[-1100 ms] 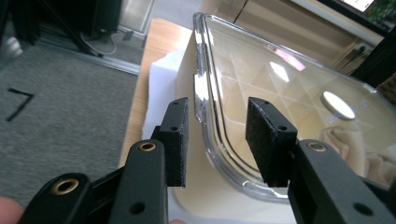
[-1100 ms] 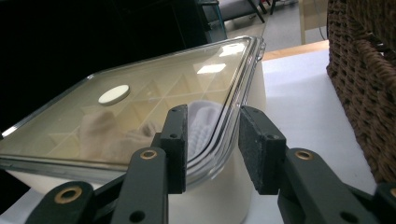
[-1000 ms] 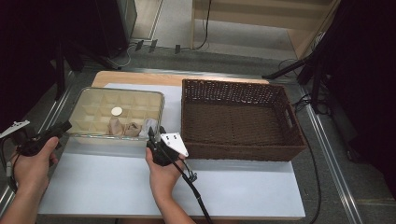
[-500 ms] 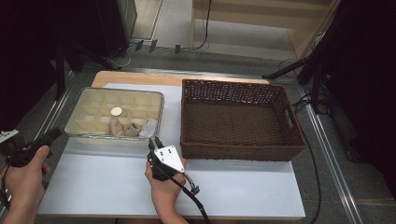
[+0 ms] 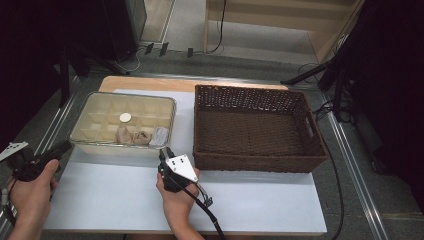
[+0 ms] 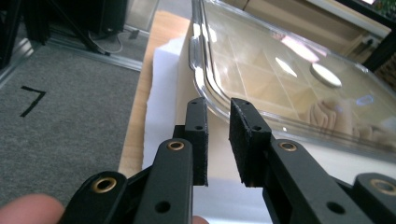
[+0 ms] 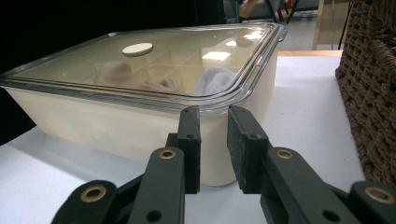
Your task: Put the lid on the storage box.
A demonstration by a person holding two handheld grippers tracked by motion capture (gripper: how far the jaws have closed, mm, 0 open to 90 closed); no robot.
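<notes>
As seen along the jaws, nothing gripped by left gripper or right gripper, both just narrowed to a slim gap. Straight ahead of each, cream compartment box under clear lid: probably stiff, light, slippery. Best pinched at the lid's rim corners. Beyond, soft items blurred by glare.

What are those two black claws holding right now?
Nothing. The left gripper and right gripper have just narrowed on empty air, short of the lidded box.
</notes>
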